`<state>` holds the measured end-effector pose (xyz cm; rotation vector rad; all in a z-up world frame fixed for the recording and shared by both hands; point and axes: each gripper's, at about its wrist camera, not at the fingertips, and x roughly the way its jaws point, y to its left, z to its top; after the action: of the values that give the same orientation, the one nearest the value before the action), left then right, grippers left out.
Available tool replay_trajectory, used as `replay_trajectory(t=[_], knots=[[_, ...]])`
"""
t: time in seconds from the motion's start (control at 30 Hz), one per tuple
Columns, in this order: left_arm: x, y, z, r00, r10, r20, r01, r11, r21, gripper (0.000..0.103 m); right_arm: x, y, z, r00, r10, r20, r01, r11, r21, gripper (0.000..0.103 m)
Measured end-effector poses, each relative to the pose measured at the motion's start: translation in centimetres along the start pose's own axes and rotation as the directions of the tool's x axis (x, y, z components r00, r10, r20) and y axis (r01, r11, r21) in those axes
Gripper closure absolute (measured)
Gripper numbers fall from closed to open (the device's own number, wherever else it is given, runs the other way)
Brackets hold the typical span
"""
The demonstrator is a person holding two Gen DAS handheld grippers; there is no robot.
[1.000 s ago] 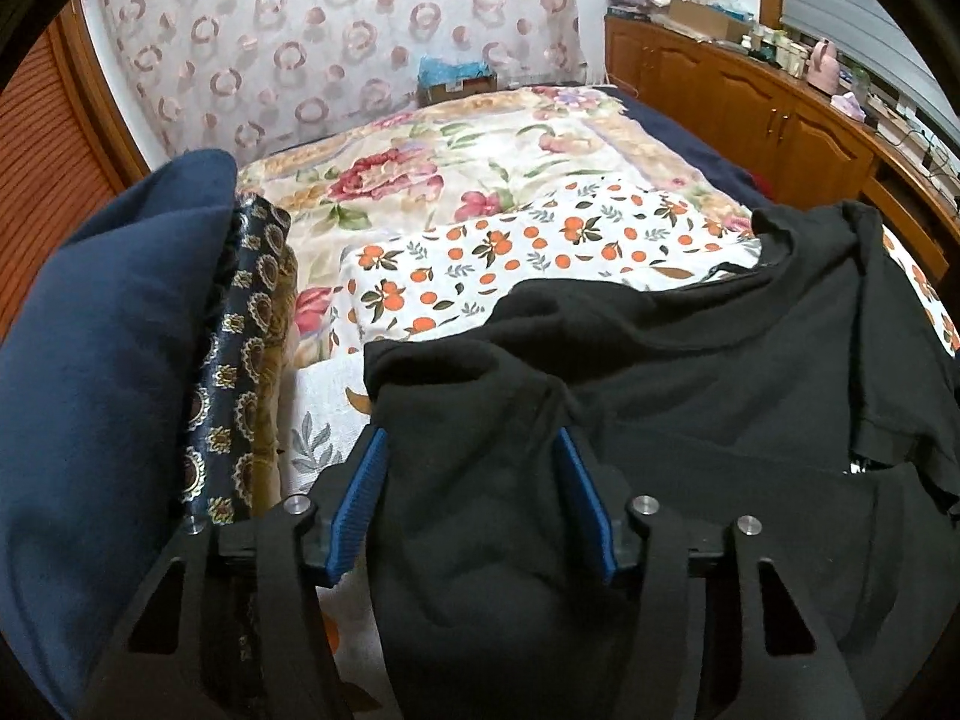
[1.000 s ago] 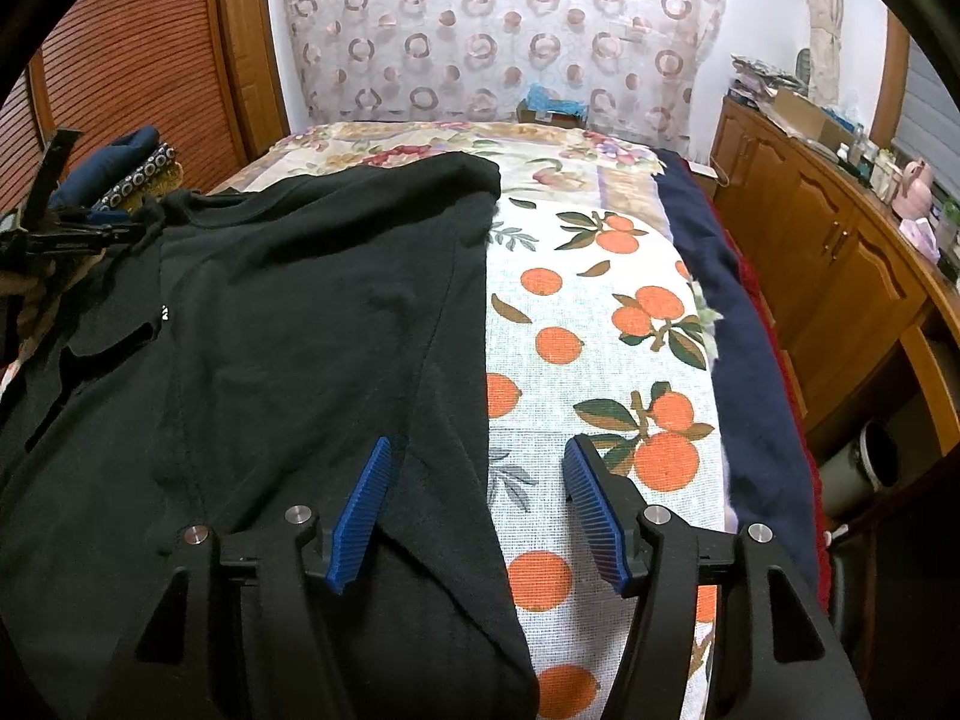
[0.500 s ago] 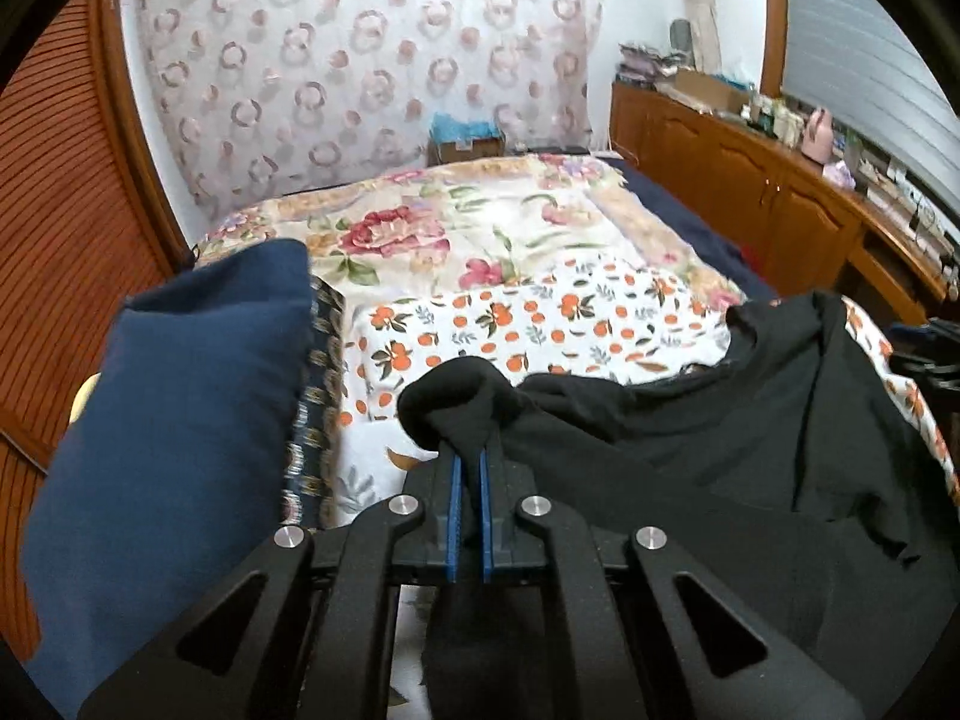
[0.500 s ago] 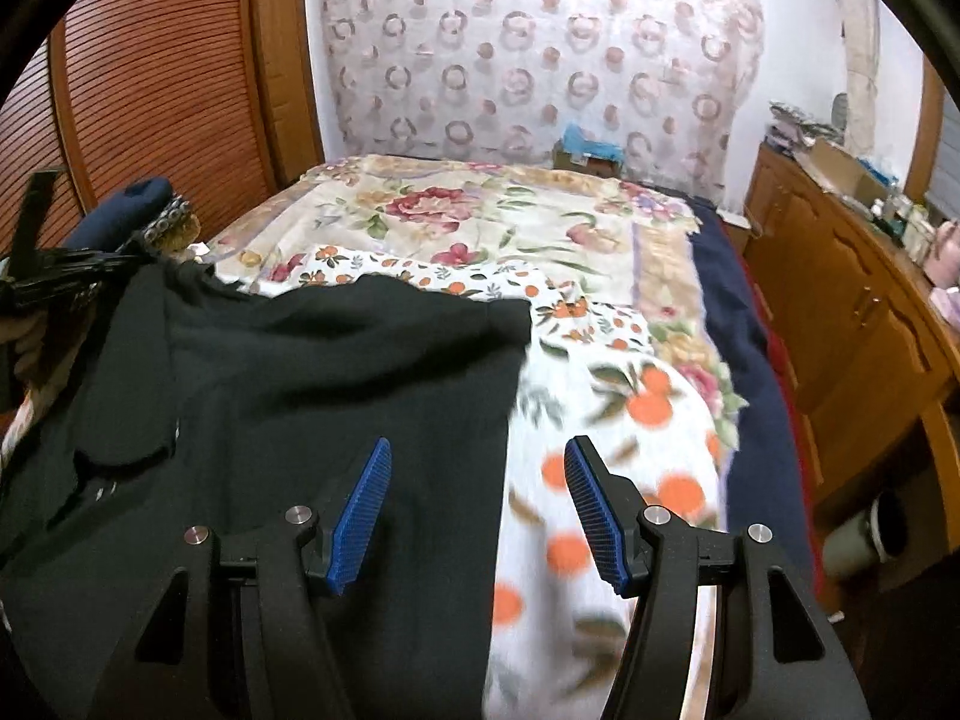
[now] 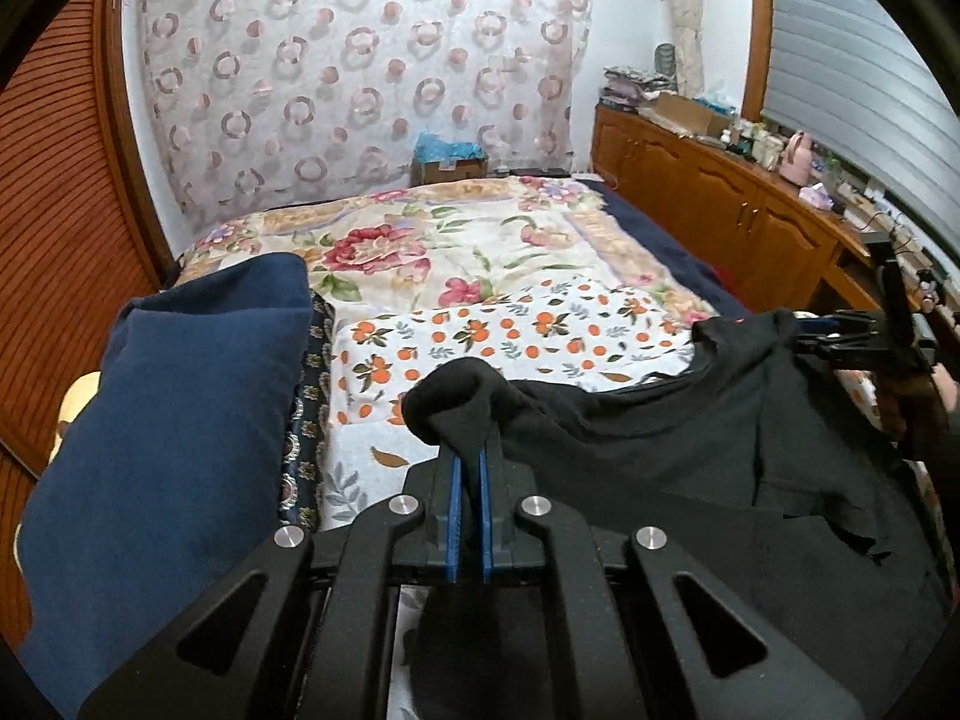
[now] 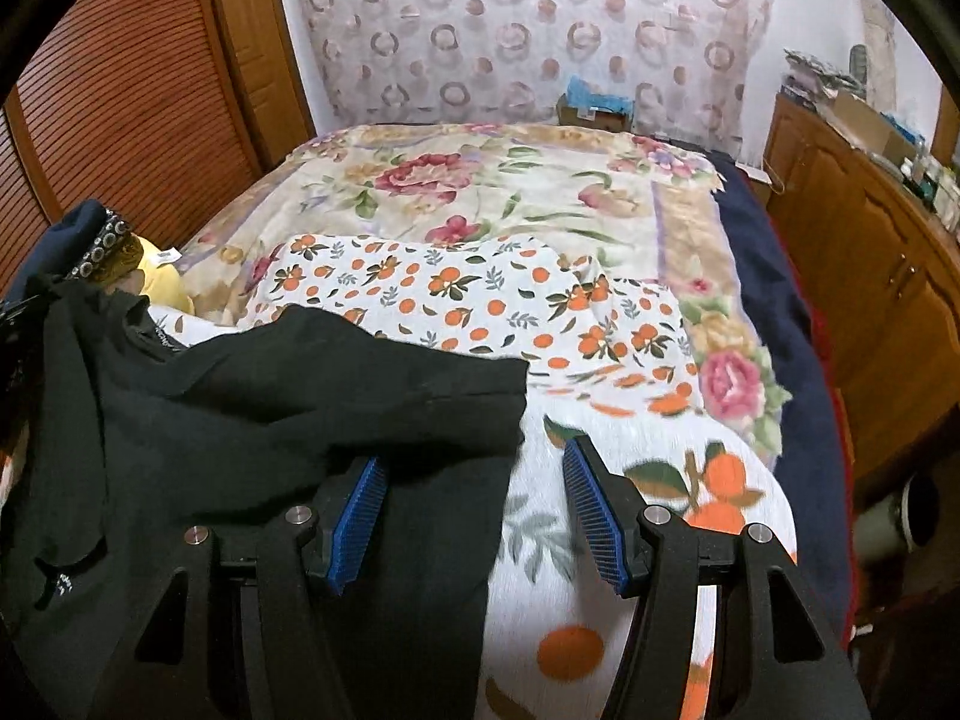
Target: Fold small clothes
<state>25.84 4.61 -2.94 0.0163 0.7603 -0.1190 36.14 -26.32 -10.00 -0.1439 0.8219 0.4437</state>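
Note:
A black shirt (image 5: 690,438) lies spread over the orange-print sheet (image 5: 528,330) on the bed. My left gripper (image 5: 468,462) is shut on a bunched fold at the shirt's left end and holds it slightly raised. In the right wrist view the shirt (image 6: 270,396) covers the left half, and its far right corner lies just ahead of my right gripper (image 6: 474,456). The right jaws are closing with the shirt's right edge between them, but the pads do not press it. The right gripper (image 5: 870,336) also shows at the shirt's far end in the left wrist view.
A navy cushion (image 5: 168,420) and a dark patterned cloth (image 5: 306,420) lie at the bed's left side, with a yellow item (image 6: 162,282) behind them. A floral blanket (image 6: 480,180) covers the far bed. Wooden cabinets (image 5: 750,222) run along the right and louvred doors (image 6: 120,90) along the left.
The left gripper shut on the shirt's fold and lifted it. The right gripper travelled along the shirt's right edge to near its far corner, and its jaws narrowed a little.

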Motion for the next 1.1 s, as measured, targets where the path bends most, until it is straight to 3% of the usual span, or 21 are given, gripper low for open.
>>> replay_trajectory(t=[0.03,0.07,0.1,0.2,0.4,0.7,1.1], knots=[[-0.4,0.0,0.1,1.0,-0.005,0.011,0.005,1.0,-0.001,0.097,0.1,0.2,0.1,1.0,0.019,0.001,-0.019,1.0,-0.003,0.064],[-0.7,-0.1,0.0,1.0,-0.011,0.015,0.011,1.0,0.0,0.097,0.1,0.3,0.0,0.999,0.047,-0.005,-0.047,0.999,-0.005,0.09],[-1.1,-0.1,0.0,1.0,-0.014,0.024,0.014,1.0,-0.002,0.097,0.1,0.4,-0.1,0.997,0.08,-0.021,-0.08,0.997,0.003,0.094],[-2.9,-0.2,-0.4,0.998,-0.034,0.051,0.034,0.999,-0.003,0.097,-0.6,0.7,-0.3,0.998,0.062,-0.017,-0.061,0.998,0.019,0.094],[-7.3,-0.5,-1.7,0.992,-0.044,0.115,0.044,0.999,0.0,0.097,-7.6,2.2,-1.9,0.985,0.067,0.156,-0.068,0.998,-0.002,0.094],[-13.9,-0.5,-8.0,0.982,-0.066,0.175,0.073,0.997,-0.03,0.097,-17.8,5.5,-10.8,0.954,0.063,0.293,-0.057,0.998,-0.028,0.095],[-22.2,-1.5,-12.9,0.964,-0.095,0.248,0.102,0.995,-0.013,0.097,-26.3,8.1,-21.9,0.944,0.061,0.325,-0.052,0.998,-0.036,0.095]])
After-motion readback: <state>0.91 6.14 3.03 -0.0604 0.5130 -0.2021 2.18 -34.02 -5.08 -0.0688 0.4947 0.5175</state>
